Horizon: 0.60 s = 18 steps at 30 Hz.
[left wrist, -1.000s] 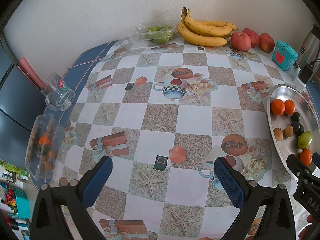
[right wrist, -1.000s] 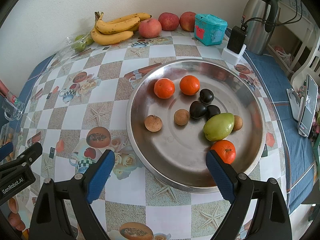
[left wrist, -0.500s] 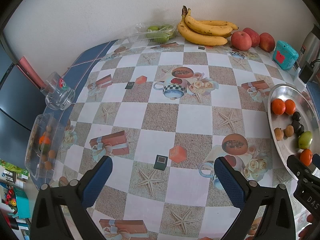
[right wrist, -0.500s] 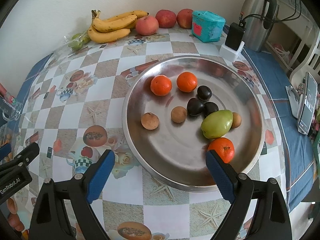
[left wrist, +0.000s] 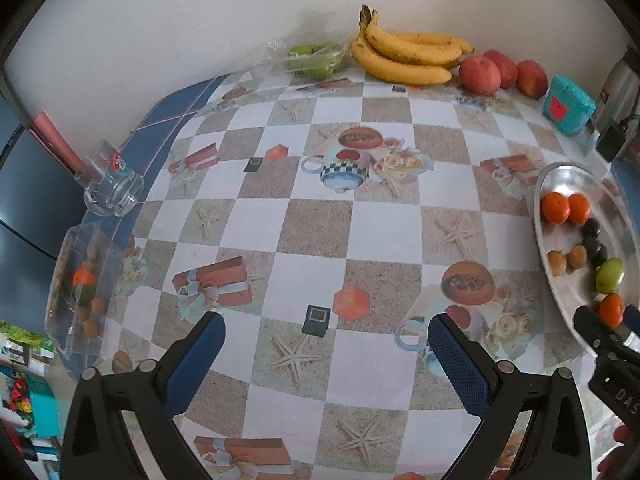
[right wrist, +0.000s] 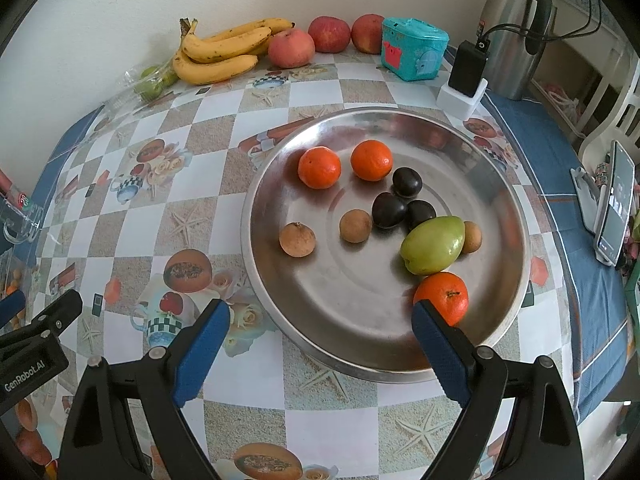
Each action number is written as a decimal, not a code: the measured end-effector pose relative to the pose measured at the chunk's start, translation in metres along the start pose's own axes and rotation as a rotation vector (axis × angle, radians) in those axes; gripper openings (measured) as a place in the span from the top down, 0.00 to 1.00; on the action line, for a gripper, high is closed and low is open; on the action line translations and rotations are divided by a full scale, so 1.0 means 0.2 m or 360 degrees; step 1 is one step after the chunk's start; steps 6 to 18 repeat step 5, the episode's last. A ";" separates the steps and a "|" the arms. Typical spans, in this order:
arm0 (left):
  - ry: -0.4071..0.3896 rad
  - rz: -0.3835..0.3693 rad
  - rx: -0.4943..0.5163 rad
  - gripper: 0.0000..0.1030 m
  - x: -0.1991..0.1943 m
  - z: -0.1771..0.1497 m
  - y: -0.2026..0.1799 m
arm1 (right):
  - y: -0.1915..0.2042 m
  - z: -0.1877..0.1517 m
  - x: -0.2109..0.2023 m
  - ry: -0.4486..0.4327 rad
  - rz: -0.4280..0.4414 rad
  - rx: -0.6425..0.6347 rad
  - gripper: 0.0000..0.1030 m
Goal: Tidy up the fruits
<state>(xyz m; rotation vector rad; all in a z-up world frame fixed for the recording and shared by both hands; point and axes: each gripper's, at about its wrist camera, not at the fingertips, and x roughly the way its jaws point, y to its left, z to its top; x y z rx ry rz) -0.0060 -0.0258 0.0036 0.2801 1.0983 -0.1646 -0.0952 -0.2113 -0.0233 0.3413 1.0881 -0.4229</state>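
Observation:
A round metal tray holds three oranges, three dark plums, three small brown fruits and a green mango. My right gripper hovers open over the tray's near rim, nothing between its blue pads; one orange lies just beyond its right pad. My left gripper stands open above bare tablecloth, with the tray far to its right. Bananas and red apples lie along the back wall.
A teal box, a charger and a steel kettle stand at the back right. A phone on a stand is at the right. A glass mug and a clear fruit box sit at the left edge.
The right wrist view has shifted slightly, so the tray sits a little further left in the frame. The left gripper has stayed still. Both grippers remain open.

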 end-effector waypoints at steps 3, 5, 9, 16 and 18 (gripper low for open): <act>-0.0008 -0.0008 -0.0027 0.00 0.00 0.00 0.01 | 0.00 0.00 0.00 0.0000 0.0000 0.0000 0.10; -0.0010 -0.0008 -0.0032 0.00 -0.01 0.00 0.01 | 0.00 0.00 0.00 0.0001 0.0000 -0.0001 0.10; -0.0010 -0.0008 -0.0032 0.00 -0.01 0.00 0.01 | 0.00 0.00 0.00 0.0001 0.0000 -0.0001 0.10; -0.0010 -0.0008 -0.0032 0.00 -0.01 0.00 0.01 | 0.00 0.00 0.00 0.0001 0.0000 -0.0001 0.10; -0.0010 -0.0008 -0.0032 0.00 -0.01 0.00 0.01 | 0.00 0.00 0.00 0.0001 0.0000 -0.0001 0.10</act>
